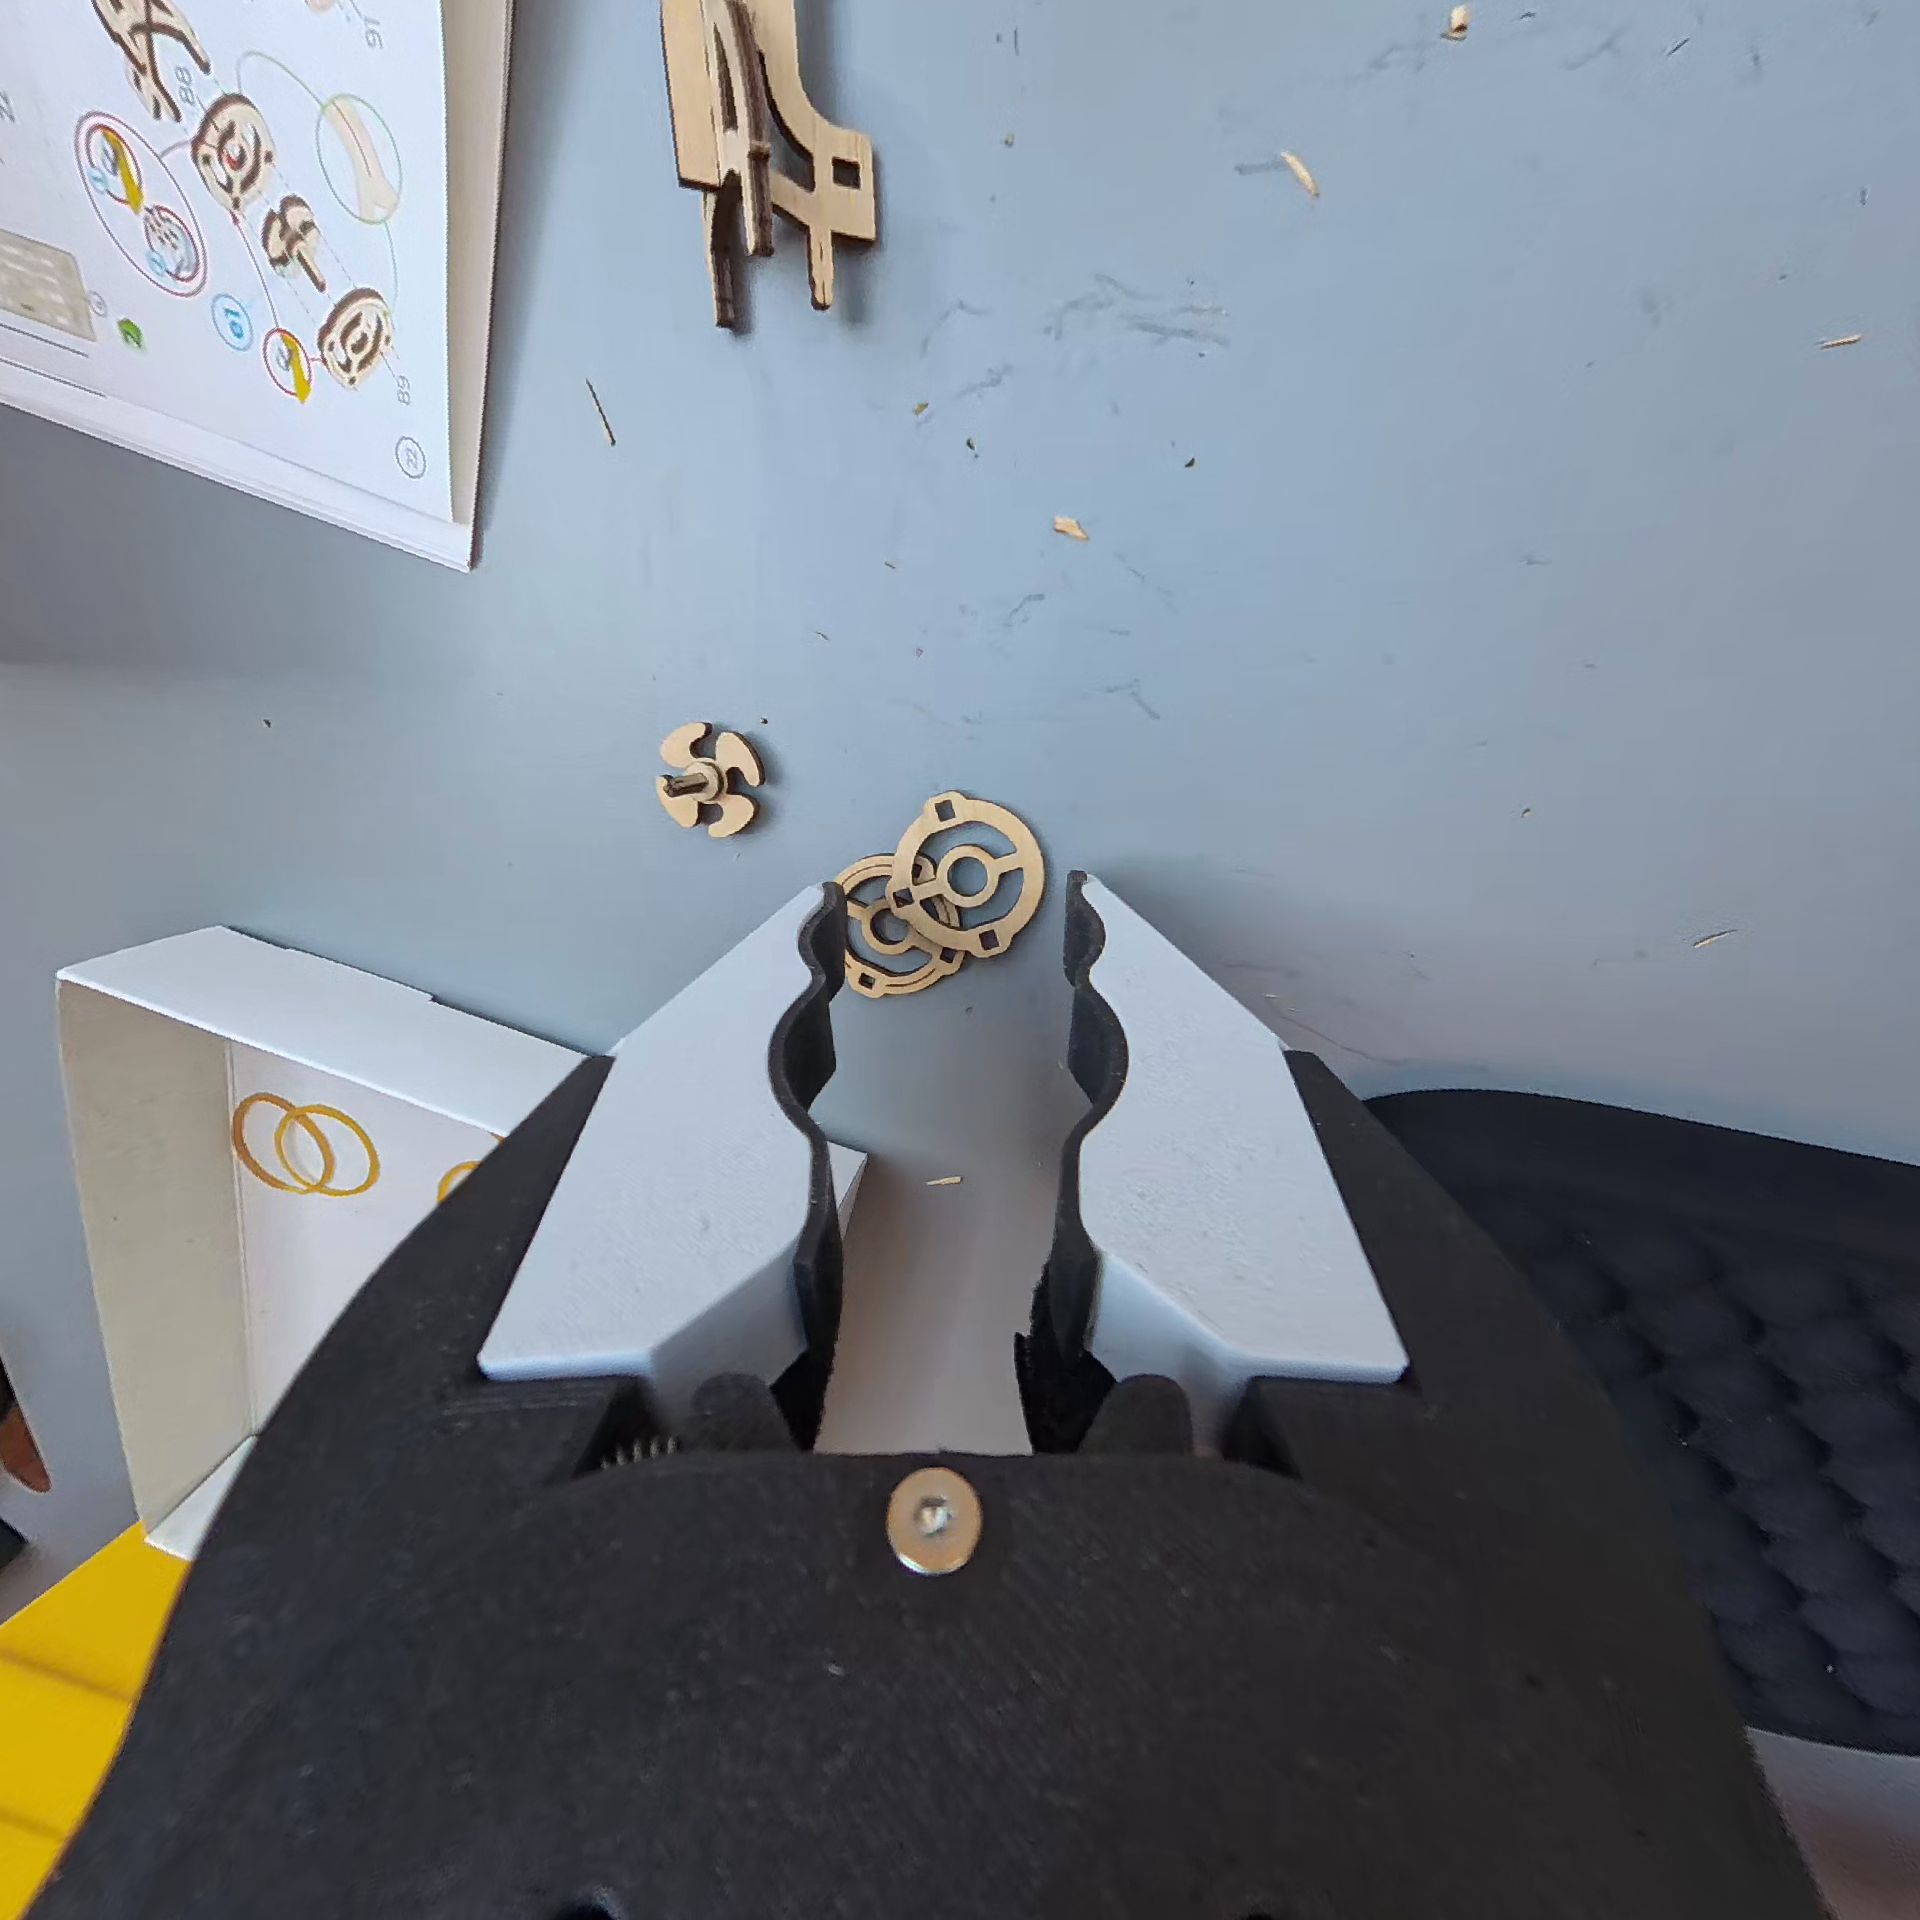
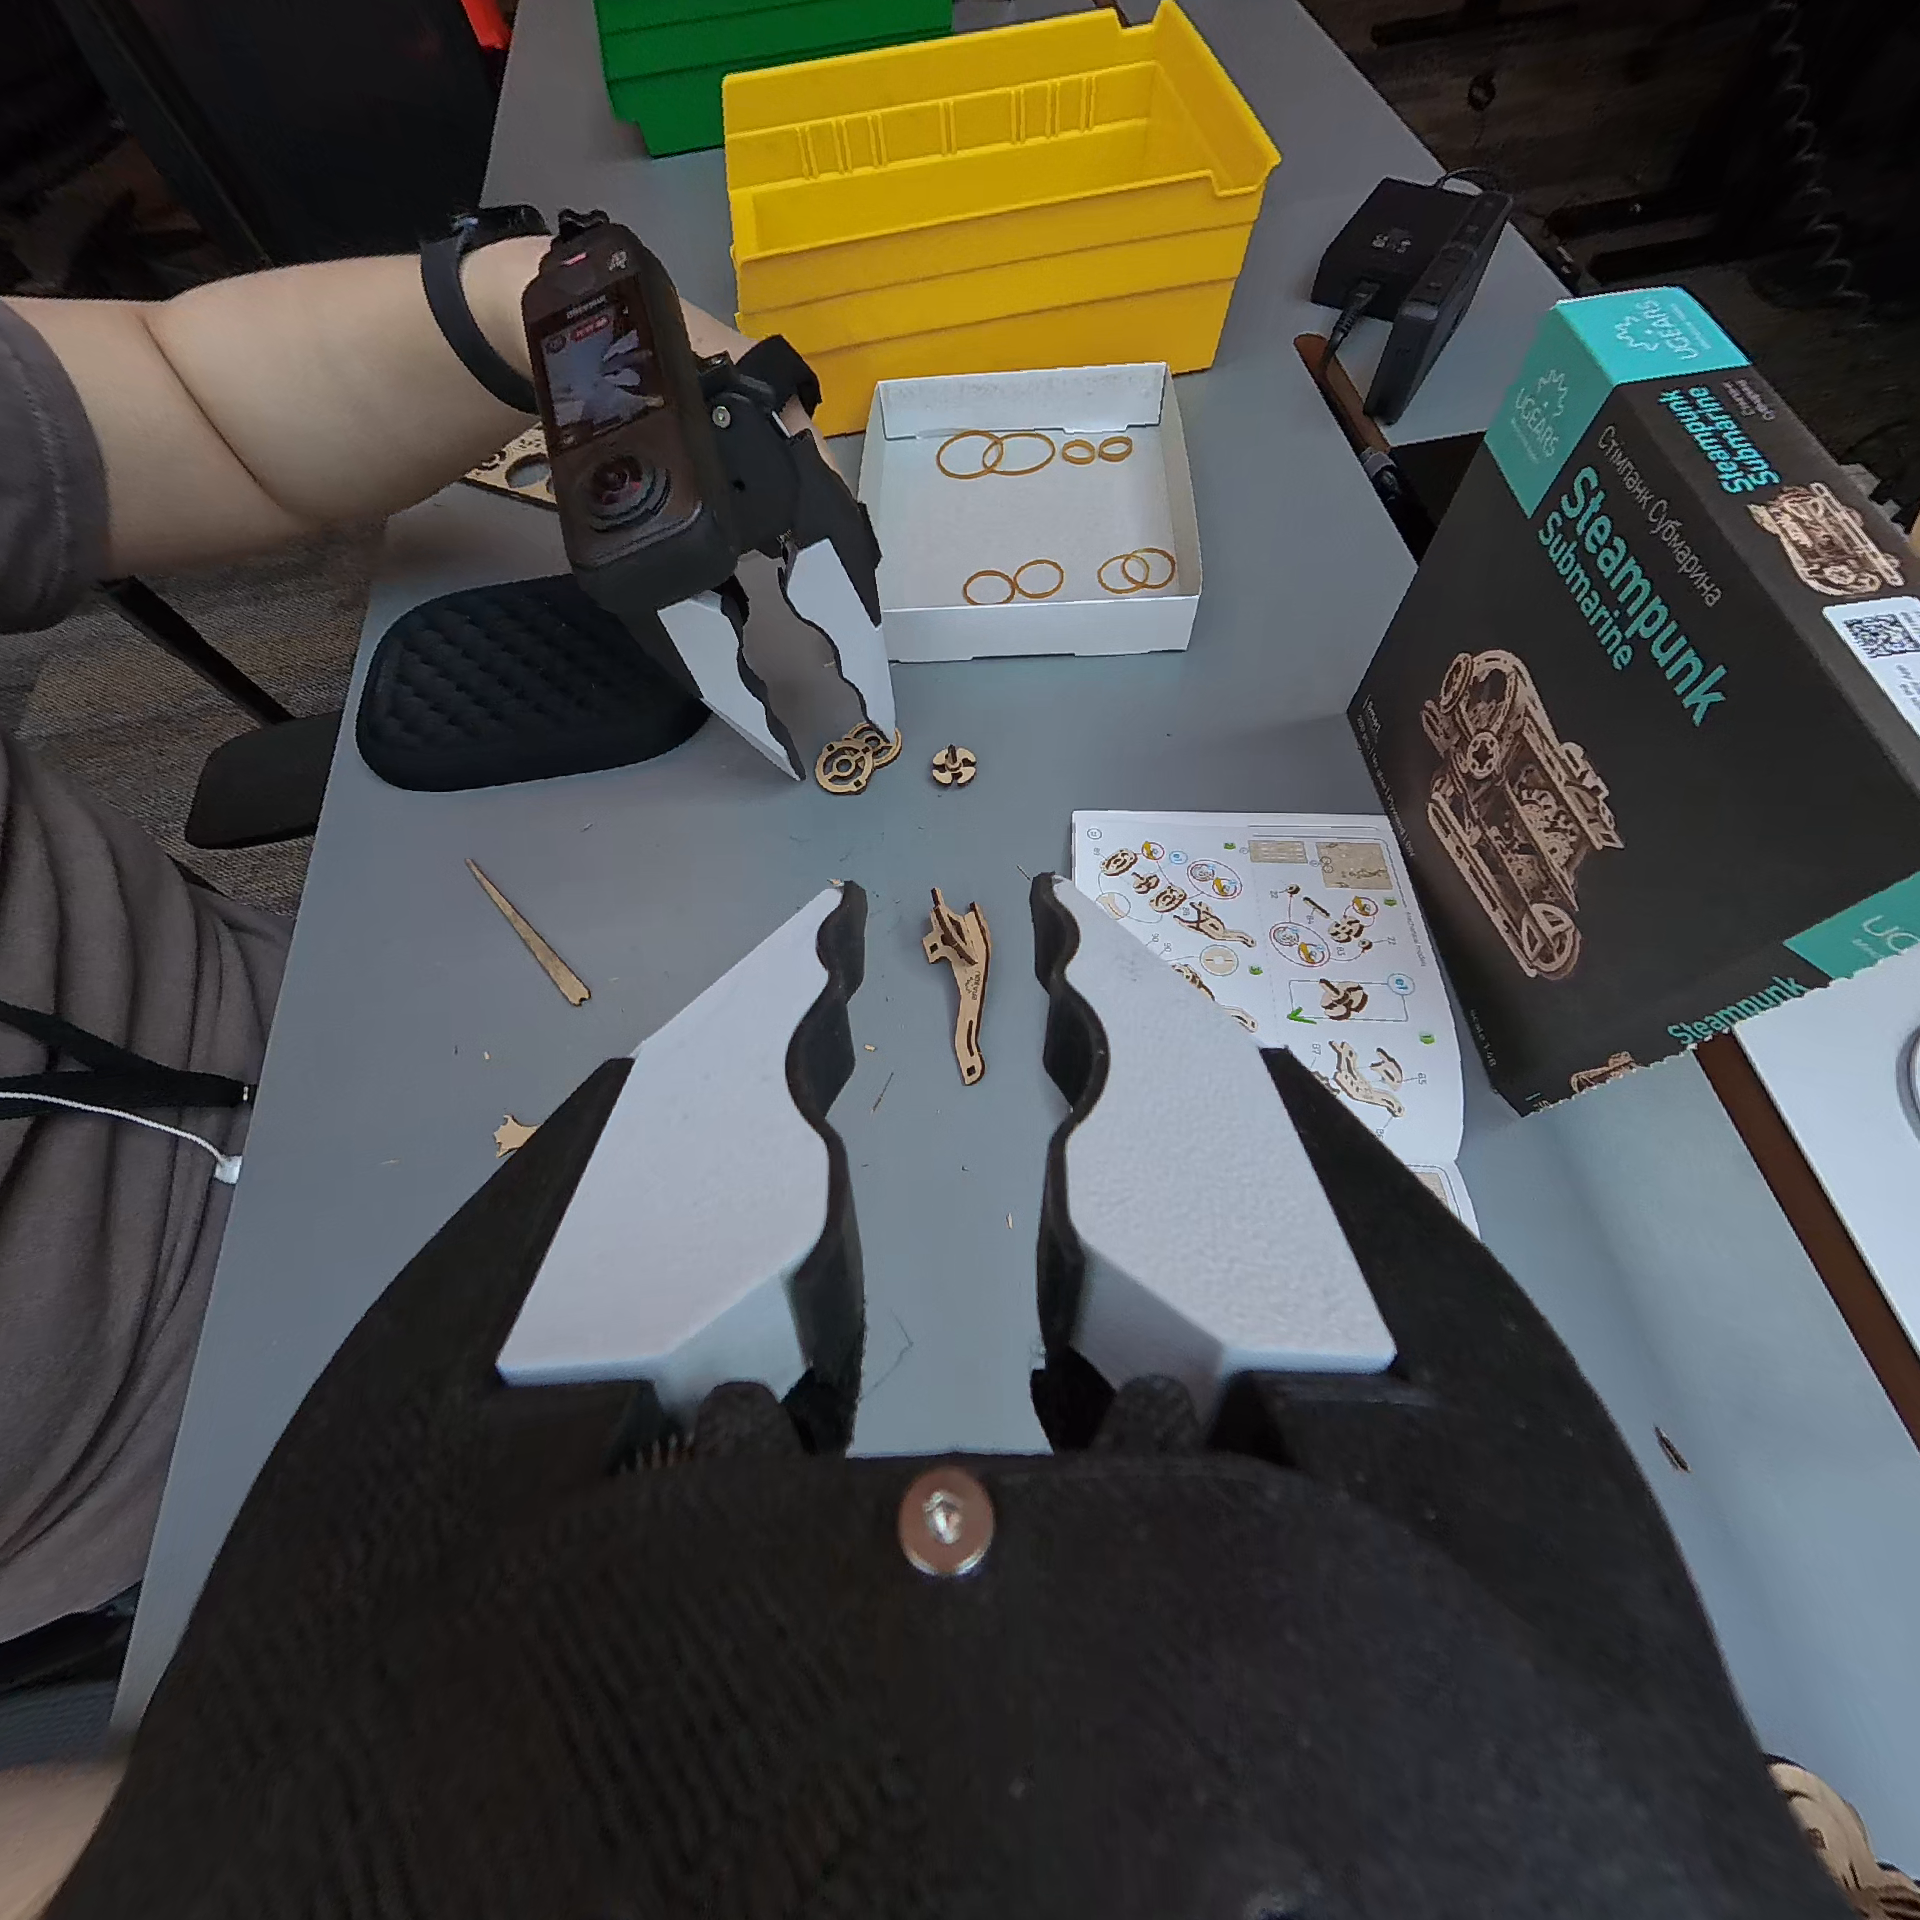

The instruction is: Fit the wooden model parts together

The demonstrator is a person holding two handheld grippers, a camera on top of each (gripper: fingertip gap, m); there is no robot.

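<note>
Two flat round wooden discs lie overlapping on the grey table, just at the tips of my open, empty left gripper. They also show in the right wrist view, under the left gripper. A small cross-shaped wooden hub with a peg lies to their left; it also shows in the right wrist view. A long wooden lever assembly lies farther off; in the right wrist view it lies between the tips of my open, empty right gripper.
An instruction sheet and the kit box are on the right. A white tray with rubber bands and yellow and green bins stand at the back. A black pad and a wooden sliver lie left. There is about 25 cm between the tips of the two grippers.
</note>
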